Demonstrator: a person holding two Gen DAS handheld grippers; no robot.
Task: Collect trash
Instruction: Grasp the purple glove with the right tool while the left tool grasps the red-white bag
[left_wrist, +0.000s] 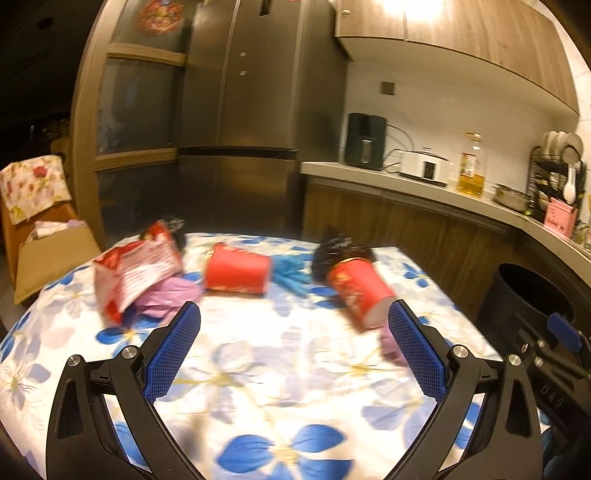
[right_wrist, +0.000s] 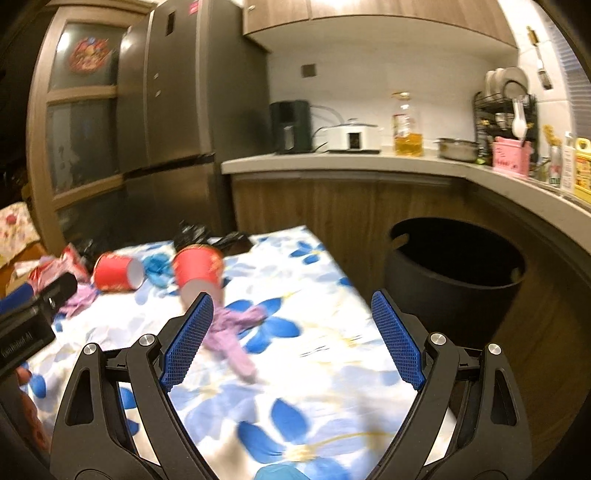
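Note:
Trash lies on a table with a blue-flowered cloth (left_wrist: 258, 369). Two red paper cups lie on their sides: one in the middle (left_wrist: 236, 269) (right_wrist: 116, 273), one further right (left_wrist: 356, 290) (right_wrist: 197, 271). At the left sits a red and white wrapper (left_wrist: 136, 266) on a purple glove (left_wrist: 173, 295). A second purple glove (right_wrist: 231, 332) lies beside the right cup, with a blue glove (left_wrist: 291, 275) (right_wrist: 157, 267) between the cups and black crumpled plastic (left_wrist: 334, 249) (right_wrist: 192, 232) behind. My left gripper (left_wrist: 293, 308) is open and empty, short of the cups. My right gripper (right_wrist: 291, 299) is open and empty above the purple glove.
A black bin (right_wrist: 454, 273) (left_wrist: 528, 299) stands on the floor right of the table, below a curved counter (right_wrist: 369, 160) with appliances, an oil bottle and a dish rack. A fridge (left_wrist: 240, 122) stands behind. A cardboard box (left_wrist: 55, 258) sits left of the table.

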